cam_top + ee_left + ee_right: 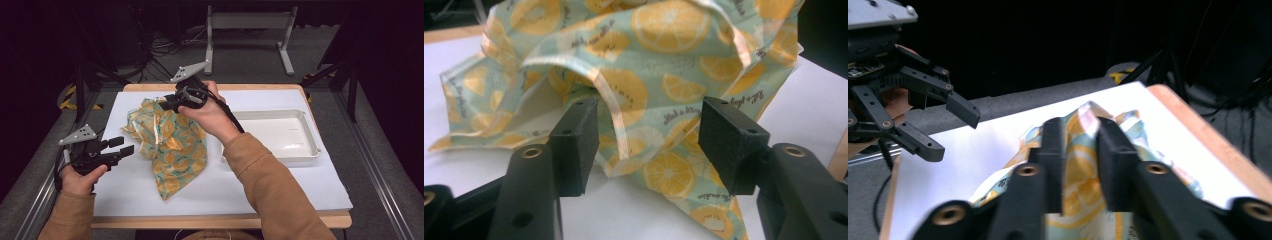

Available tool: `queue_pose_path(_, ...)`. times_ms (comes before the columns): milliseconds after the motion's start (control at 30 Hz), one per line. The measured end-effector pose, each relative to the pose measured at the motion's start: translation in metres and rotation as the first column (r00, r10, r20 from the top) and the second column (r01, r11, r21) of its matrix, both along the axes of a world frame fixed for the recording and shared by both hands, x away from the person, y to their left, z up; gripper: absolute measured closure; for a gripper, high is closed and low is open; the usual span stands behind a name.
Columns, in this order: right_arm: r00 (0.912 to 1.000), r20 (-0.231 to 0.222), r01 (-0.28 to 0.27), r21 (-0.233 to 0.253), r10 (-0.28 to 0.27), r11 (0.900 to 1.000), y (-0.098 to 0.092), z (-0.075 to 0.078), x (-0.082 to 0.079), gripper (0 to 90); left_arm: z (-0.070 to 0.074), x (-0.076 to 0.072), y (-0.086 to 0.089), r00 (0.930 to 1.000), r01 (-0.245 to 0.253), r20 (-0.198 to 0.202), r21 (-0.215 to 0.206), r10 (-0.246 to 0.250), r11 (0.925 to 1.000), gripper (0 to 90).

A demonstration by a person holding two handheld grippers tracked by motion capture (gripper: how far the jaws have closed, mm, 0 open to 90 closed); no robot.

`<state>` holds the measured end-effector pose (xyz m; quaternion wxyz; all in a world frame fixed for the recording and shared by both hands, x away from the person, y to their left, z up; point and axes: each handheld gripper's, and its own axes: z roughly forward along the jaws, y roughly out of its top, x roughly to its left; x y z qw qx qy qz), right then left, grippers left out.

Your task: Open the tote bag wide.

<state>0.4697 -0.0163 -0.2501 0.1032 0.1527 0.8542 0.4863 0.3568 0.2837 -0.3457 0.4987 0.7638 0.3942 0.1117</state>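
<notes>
Crumpled lemon-print cloth [167,142] lies mid-table on the white sheet [280,185], its far edge lifted. Right gripper [169,102] has its jaws closed on that raised edge, a fold pinched between them. Left gripper [125,146] sits just left of the cloth, jaws wide apart, holding nothing. White tray [312,135] stands right of the cloth, nothing in it.

Mint cloth [172,145] w/ orange citrus slices; white tray [280,135].
</notes>
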Motion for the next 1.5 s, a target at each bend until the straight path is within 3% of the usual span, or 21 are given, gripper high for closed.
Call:
queue_pose_path(67,0.9999,0.012,-0.004,0.006,0.004,1.000,-0.003,0.002,-0.001,86.2,-0.002,0.002,0.000,1.0000,0.004,0.008,0.008,-0.004,1.0000,41.2)
queue_pose_path(200,0.9993,0.038,-0.004,0.034,0.003,0.999,-0.011,0.009,-0.005,88.6,-0.006,0.008,0.001,0.9959,0.062,-0.064,-0.026,-0.064,0.9977,43.0)
queue_pose_path(233,0.9992,0.040,-0.005,0.043,0.003,0.999,-0.013,0.011,-0.006,88.6,-0.007,0.009,0.002,0.9968,0.061,-0.051,-0.008,-0.061,0.9981,43.1)
queue_pose_path(300,0.9989,0.046,-0.005,0.061,0.002,0.998,-0.018,0.014,-0.007,88.6,-0.007,0.009,0.000,0.9967,0.050,-0.063,-0.019,-0.051,0.9986,43.0)
queue_pose_path(333,0.9987,0.050,-0.005,0.067,0.001,0.998,-0.020,0.016,-0.008,88.6,-0.007,0.010,0.001,0.9973,0.053,-0.050,-0.008,-0.053,0.9986,43.0)
queue_pose_path(600,0.9980,0.063,-0.001,0.100,-0.005,0.995,-0.047,0.021,-0.019,88.4,-0.004,0.012,-0.001,0.9980,0.044,-0.044,-0.036,-0.046,0.9984,44.1)
queue_pose_path(800,0.9980,0.061,0.006,0.141,-0.015,0.990,-0.069,0.024,-0.026,88.3,-0.005,0.014,-0.007,0.9971,0.067,-0.033,-0.023,-0.068,0.9975,44.3)
queue_pose_path(933,0.9979,0.063,0.001,0.152,-0.010,0.988,-0.078,0.024,-0.032,88.4,-0.004,0.017,-0.013,0.9967,0.072,-0.035,-0.035,-0.073,0.9968,43.1)
queue_pose_path(1200,0.9978,0.065,-0.003,0.162,-0.007,0.987,-0.094,0.023,-0.041,88.3,0.001,0.040,-0.038,0.9909,0.128,-0.033,-0.082,-0.131,0.9884,36.3)
queue_pose_path(1333,0.9977,0.067,-0.006,0.160,-0.005,0.987,-0.095,0.022,-0.042,88.1,0.004,0.049,-0.048,0.9904,0.133,-0.027,-0.096,-0.136,0.9865,36.1)
queue_pose_path(1433,0.9977,0.067,-0.008,0.168,-0.004,0.986,-0.096,0.021,-0.044,88.0,0.004,0.051,-0.053,0.9910,0.131,-0.014,-0.082,-0.133,0.9880,43.0)
queue_pose_path(1500,0.9977,0.067,-0.010,0.169,-0.002,0.986,-0.097,0.021,-0.046,87.9,0.005,0.048,-0.052,0.9889,0.148,-0.002,-0.058,-0.149,0.9872,60.3)
